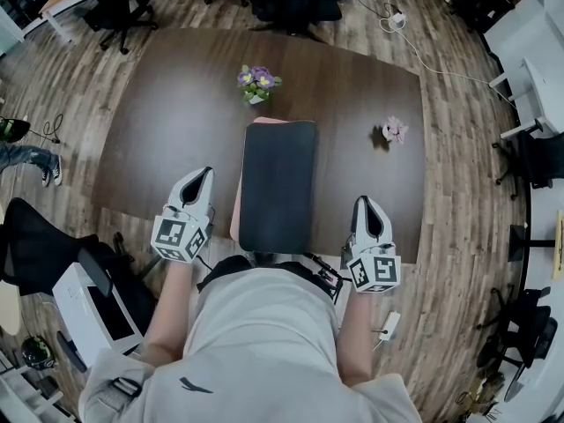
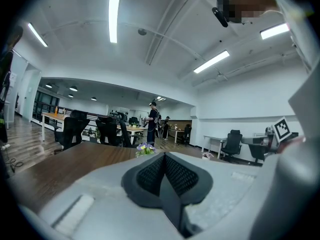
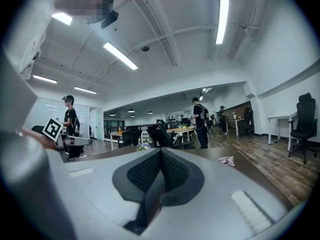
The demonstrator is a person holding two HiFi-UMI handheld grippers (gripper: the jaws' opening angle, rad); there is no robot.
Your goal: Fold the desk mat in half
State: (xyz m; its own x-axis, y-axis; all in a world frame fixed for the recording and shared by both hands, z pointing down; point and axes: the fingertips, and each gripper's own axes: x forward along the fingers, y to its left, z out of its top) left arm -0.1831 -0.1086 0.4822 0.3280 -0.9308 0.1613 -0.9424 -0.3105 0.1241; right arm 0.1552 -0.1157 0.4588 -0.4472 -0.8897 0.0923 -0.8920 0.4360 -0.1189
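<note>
The desk mat (image 1: 278,185) lies as a narrow dark strip on the brown table (image 1: 167,122), straight in front of the person. A pink edge shows along its left side and far end. My left gripper (image 1: 202,175) hovers to the left of the mat near the table's front edge, apart from it. My right gripper (image 1: 363,204) hovers to the mat's right, also apart. In the left gripper view the left gripper (image 2: 164,157) is shut with nothing between the pads. In the right gripper view the right gripper (image 3: 160,153) is likewise shut and empty. Both point level across the table; the mat is hidden in those views.
A small pot of purple flowers (image 1: 256,84) stands just beyond the mat's far end. A pink flower (image 1: 394,130) lies at the table's right. Office chairs (image 1: 291,3) stand past the far edge, and a black chair (image 1: 35,245) at my left. People stand far off.
</note>
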